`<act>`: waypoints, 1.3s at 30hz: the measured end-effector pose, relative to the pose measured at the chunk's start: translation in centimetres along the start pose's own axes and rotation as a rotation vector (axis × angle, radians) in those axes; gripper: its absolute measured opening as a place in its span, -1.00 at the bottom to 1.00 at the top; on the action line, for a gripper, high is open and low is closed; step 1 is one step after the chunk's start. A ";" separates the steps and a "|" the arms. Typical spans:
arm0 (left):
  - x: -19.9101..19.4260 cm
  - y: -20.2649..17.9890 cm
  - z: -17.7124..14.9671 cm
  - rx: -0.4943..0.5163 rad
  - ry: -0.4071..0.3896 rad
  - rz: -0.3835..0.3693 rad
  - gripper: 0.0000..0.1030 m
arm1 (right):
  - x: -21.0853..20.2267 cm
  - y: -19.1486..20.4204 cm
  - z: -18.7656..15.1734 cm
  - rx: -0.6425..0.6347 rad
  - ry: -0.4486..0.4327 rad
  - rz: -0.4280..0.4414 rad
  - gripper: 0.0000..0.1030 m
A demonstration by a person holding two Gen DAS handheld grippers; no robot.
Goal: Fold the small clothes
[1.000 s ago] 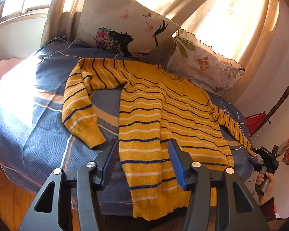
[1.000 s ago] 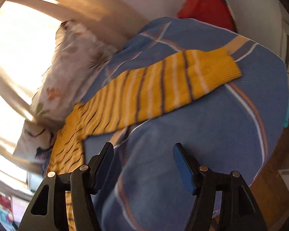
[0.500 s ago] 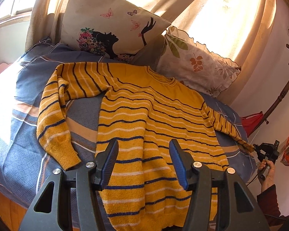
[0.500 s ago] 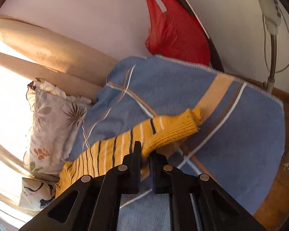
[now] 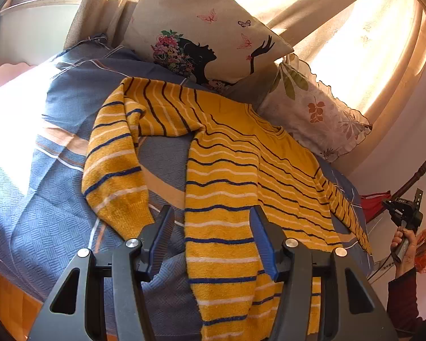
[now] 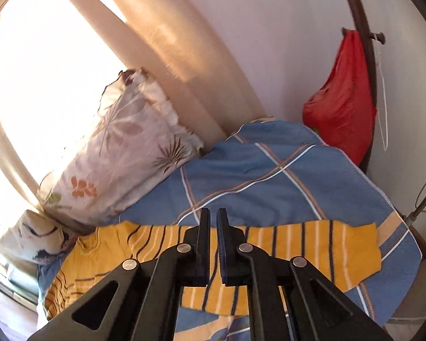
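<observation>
A yellow sweater (image 5: 235, 176) with dark and white stripes lies spread face up on the blue bed cover (image 5: 37, 216). Its left sleeve (image 5: 113, 170) is bent down beside the body. My left gripper (image 5: 213, 233) is open, its jaws hovering over the sweater's lower body and left side edge. The right sleeve (image 6: 312, 253) lies stretched flat across the cover in the right wrist view. My right gripper (image 6: 213, 227) is shut above this sleeve, with nothing seen between its jaws. It also shows far right in the left wrist view (image 5: 403, 210).
Two pillows lean at the head of the bed: a butterfly print one (image 5: 207, 28) and a leaf print one (image 5: 318, 110). Curtains (image 6: 162, 42) hang behind. A red bag (image 6: 340, 99) hangs on a dark stand by the wall. Wooden floor (image 5: 8, 307) shows beyond the bed edge.
My right gripper closed, gripped the right sleeve, and now the sleeve lies flat below the shut jaws. My left gripper moved in over the sweater's lower body and stayed open.
</observation>
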State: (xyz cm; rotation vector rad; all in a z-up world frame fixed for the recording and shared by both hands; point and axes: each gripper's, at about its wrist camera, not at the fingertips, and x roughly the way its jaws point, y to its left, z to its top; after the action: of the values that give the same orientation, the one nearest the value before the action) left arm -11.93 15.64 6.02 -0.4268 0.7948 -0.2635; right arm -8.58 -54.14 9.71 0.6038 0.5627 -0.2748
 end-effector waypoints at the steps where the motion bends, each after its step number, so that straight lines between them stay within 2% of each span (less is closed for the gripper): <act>1: -0.3 0.4 0.0 0.003 -0.004 0.009 0.14 | 0.0 0.1 -0.5 -0.004 0.015 -0.008 -0.65; 3: -0.5 1.2 0.0 -0.002 -0.007 0.023 0.21 | -0.3 -1.1 -1.8 0.036 0.026 -0.033 0.13; 4: -0.4 1.7 0.1 -0.008 -0.004 0.026 0.21 | -0.6 -2.1 -2.5 0.065 0.026 -0.054 0.22; 7: 0.3 2.8 0.4 -0.033 0.014 0.025 0.21 | -1.1 -6.3 -5.1 0.167 0.062 -0.100 0.24; 11: 1.5 2.4 0.4 -0.039 0.035 -0.004 0.21 | -0.8 -11.4 -8.1 0.353 0.112 -0.094 0.24; 14: 2.1 1.4 0.3 -0.023 0.047 -0.027 0.21 | 0.0 -13.8 -9.5 0.434 0.120 -0.101 0.24; 19: 2.1 0.1 0.0 0.005 0.048 -0.028 0.21 | 1.5 -15.4 -9.2 0.471 0.050 -0.131 0.24; 20: 2.1 0.2 -0.1 0.002 0.049 -0.027 0.21 | 1.7 -15.5 -8.8 0.468 0.035 -0.139 0.23; 21: 2.2 0.3 -0.1 -0.004 0.051 -0.025 0.21 | 1.9 -15.7 -8.5 0.465 0.025 -0.150 -0.02; 22: 2.2 0.4 -0.1 -0.012 0.053 -0.024 0.21 | 2.1 -15.7 -8.2 0.460 0.024 -0.162 -0.30; 23: 2.2 0.6 -0.2 -0.019 0.054 -0.024 0.21 | 2.4 -15.6 -7.8 0.445 0.039 -0.163 -0.79; 24: 2.2 0.8 -0.2 -0.027 0.055 -0.025 0.21 | 2.5 -15.5 -7.5 0.427 0.051 -0.165 -0.80; 28: 2.7 1.4 -0.3 -0.042 0.063 -0.023 0.21 | 0.7 -12.5 -6.1 0.310 -0.004 -0.177 -0.86; 31: 3.2 1.7 -0.3 -0.054 0.074 -0.032 0.21 | 0.2 -8.6 -4.7 0.222 -0.001 -0.100 -0.86; 36: 2.6 1.6 -0.8 -0.056 0.059 -0.053 0.21 | 1.9 3.0 -3.1 0.006 0.033 0.063 -0.87; 39: 1.7 2.3 -0.9 -0.062 0.039 -0.036 0.21 | 4.6 11.5 -4.0 -0.125 0.094 0.180 -0.87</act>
State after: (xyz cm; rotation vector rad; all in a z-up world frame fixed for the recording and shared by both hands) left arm -11.31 16.74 3.29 -0.4956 0.8354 -0.2817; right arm -1.88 -43.00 9.64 0.5438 0.6069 -0.0414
